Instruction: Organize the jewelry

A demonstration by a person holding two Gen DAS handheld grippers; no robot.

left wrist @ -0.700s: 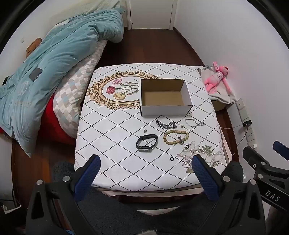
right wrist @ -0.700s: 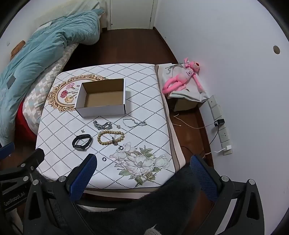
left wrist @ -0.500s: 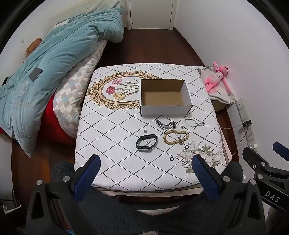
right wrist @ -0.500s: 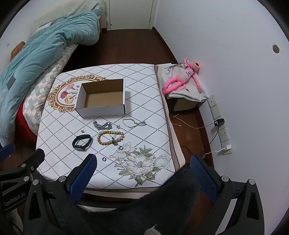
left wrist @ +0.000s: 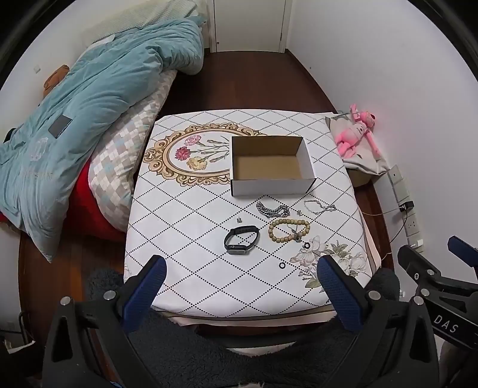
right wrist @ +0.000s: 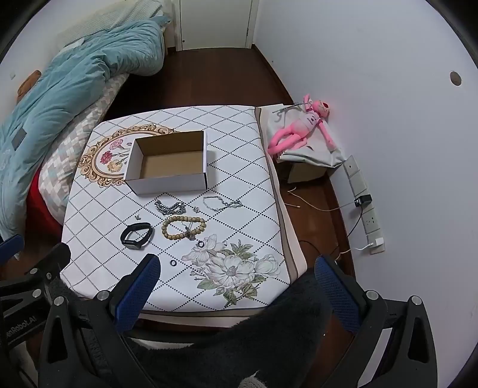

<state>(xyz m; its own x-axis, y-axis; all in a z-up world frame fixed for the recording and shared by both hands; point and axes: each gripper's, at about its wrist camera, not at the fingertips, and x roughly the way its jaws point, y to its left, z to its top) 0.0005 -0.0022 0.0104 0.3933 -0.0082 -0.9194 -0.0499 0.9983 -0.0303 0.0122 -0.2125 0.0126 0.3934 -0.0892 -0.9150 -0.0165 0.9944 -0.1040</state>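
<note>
Looking along my left tongs [left wrist: 239, 286], jaws wide apart and holding nothing, I see the black band [left wrist: 241, 239] lying near the beaded bracelet [left wrist: 288, 230], before the open box [left wrist: 272, 165]. From my right tongs [right wrist: 236, 283], likewise spread, the chain bracelet [right wrist: 169, 207] lies just below the box [right wrist: 168, 162] on the tablecloth [right wrist: 242, 185].

A home bedroom: at the left a bed is heaped with a rumpled teal quilt [left wrist: 89, 119] over a checked pillow [left wrist: 125, 155]. Dark wood floor [left wrist: 245, 83] runs to a white door [left wrist: 248, 24] at the far end. By the right wall, a pink plush toy [right wrist: 301, 131] lies near wall sockets [right wrist: 361, 197] with trailing charger cables.
</note>
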